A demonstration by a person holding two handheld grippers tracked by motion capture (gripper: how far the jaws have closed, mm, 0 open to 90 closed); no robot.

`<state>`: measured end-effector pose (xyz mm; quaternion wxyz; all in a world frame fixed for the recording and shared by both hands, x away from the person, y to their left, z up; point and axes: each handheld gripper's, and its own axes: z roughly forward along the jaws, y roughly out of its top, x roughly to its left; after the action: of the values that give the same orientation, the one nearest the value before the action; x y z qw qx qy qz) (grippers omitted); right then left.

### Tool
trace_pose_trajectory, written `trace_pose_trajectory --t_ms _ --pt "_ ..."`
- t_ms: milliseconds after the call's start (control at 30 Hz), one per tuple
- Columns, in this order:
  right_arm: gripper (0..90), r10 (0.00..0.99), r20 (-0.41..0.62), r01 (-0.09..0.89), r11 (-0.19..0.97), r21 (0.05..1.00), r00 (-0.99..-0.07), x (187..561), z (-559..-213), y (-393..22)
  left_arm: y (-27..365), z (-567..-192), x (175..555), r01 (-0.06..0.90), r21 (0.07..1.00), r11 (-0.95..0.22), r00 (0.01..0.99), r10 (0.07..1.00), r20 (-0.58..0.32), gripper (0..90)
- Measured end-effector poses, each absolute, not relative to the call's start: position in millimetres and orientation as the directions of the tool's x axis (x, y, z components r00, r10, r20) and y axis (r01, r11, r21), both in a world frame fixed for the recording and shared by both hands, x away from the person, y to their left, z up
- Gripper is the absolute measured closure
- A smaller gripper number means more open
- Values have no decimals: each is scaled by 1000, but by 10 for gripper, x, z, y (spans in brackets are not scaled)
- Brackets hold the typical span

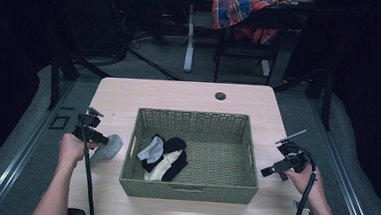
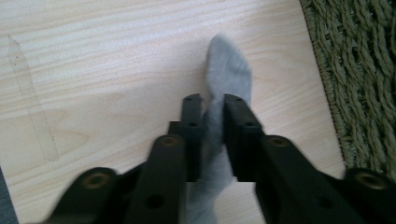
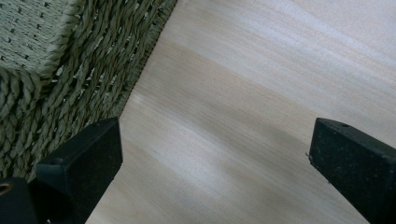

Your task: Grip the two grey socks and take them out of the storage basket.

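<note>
Pinching a grey sock (image 2: 226, 70) between narrowly parted jaws, our left claw (image 2: 212, 116) rests on the wooden bench (image 2: 102, 70), just left of the woven basket (image 1: 188, 191). Our right claw (image 3: 212, 154), jaws wide apart and empty, hovers beside the basket's right side. More socks (image 1: 163, 156) lie inside.

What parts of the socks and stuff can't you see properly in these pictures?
- Grey sock: in the left gripper view its near end is hidden by the left gripper; whether the pads still pinch it is unclear.
- Socks in the basket: in the high view the pile overlaps, too small to count.
- Right gripper: its view cuts the basket off at the edge.
</note>
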<state>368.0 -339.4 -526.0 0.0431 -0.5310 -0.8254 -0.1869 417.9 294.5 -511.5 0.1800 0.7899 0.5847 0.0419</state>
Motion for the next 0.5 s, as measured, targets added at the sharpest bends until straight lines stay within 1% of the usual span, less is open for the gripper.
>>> trace_pose_trajectory --t_ms 133,167,200,267,367,433,467,500 --pt "26 859 273 893 366 263 -433 3683 -5258 -3396 2939 -5044 4158 903 353 -246 303 946 -113 532" --pt "26 859 273 893 365 264 -432 3684 -5259 -3397 2943 -5005 4149 900 359 -248 305 946 -109 494" --pt "26 865 284 898 336 285 -414 3675 -5278 -3384 2942 -4962 4135 895 373 -246 304 947 -105 460" --pt "26 859 278 893 358 274 -430 3692 -5269 -3383 2937 -4874 4105 887 394 -241 302 948 -100 382" --pt "29 864 278 896 344 281 -419 3700 -5280 -3350 2909 -4710 4036 864 439 -247 319 943 -96 297" --pt "31 859 283 894 354 275 -427 3716 -5283 -3354 2878 -4619 3998 849 459 -261 339 936 -93 228" --pt "31 854 274 889 376 259 -442 3729 -5271 -3360 2857 -4579 3984 844 464 -268 348 933 -93 199" --pt "31 853 268 887 387 251 -448 3736 -5265 -3365 2826 -4536 3967 836 472 -281 360 929 -86 187"
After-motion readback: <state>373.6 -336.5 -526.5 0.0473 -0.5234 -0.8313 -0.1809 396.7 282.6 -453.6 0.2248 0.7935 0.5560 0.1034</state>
